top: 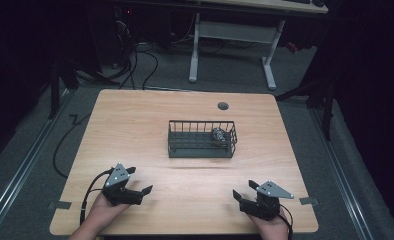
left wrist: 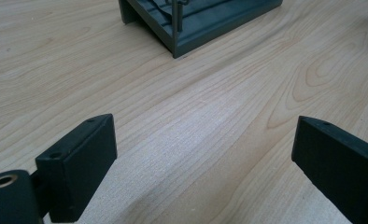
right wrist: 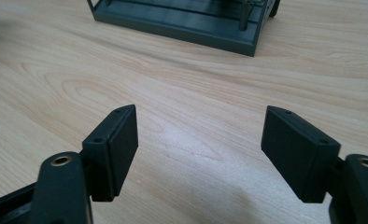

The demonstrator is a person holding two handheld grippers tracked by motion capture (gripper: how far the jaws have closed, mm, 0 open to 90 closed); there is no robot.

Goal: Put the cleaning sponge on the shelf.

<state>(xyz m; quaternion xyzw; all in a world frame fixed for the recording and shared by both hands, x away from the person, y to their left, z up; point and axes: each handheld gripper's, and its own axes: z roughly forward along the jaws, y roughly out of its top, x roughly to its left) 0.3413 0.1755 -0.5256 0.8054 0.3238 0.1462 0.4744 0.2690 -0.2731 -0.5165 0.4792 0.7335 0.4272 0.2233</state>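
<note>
Near the tabletop's front corners the left gripper (top: 140,181) and right gripper (top: 244,189) rest with jaws spread and nothing between them, while the wire basket (top: 201,139) sits mid-table, holding a small grey object (top: 218,134) too blurred to identify

Dark wire basket (top: 201,145) sits upright mid-table, holding a small grey object (top: 218,134).

My high view looks down on the surface (top: 135,125); both tool views sit low, sharing the basket (top: 201,139).
</note>
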